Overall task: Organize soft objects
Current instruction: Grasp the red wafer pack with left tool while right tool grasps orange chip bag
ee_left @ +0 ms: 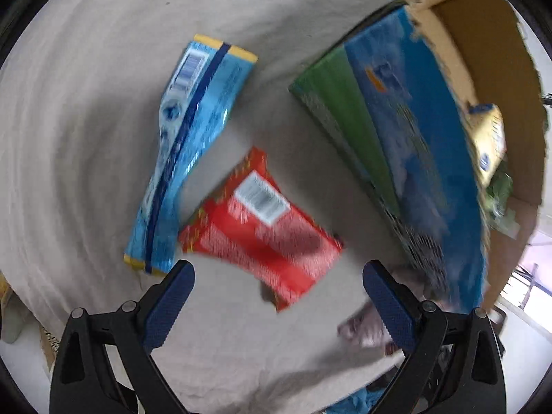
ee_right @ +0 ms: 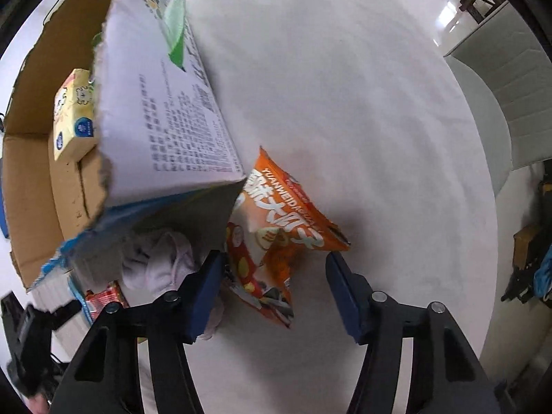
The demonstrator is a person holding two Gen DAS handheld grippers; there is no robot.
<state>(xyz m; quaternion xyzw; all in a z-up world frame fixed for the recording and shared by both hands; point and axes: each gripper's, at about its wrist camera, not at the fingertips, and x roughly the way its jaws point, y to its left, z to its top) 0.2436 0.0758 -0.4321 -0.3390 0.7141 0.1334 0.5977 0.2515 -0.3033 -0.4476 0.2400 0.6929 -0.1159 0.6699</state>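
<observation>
Judging from how things lie, the sorting is only partly done. One yellow tissue pack is seen inside the open brown cardboard box with printed outer walls, with something green beside it that cannot be identified. Left outside on the cloth-covered tabletop are counted four soft things: one long blue foil packet and one red foil packet, touching near the blue packet's lower end; one orange snack bag at the box's corner; and one pale crumpled cloth against the box wall. The left tool is spread wide and empty above the red packet. The right tool is likewise released, its fingers flanking the orange bag.
</observation>
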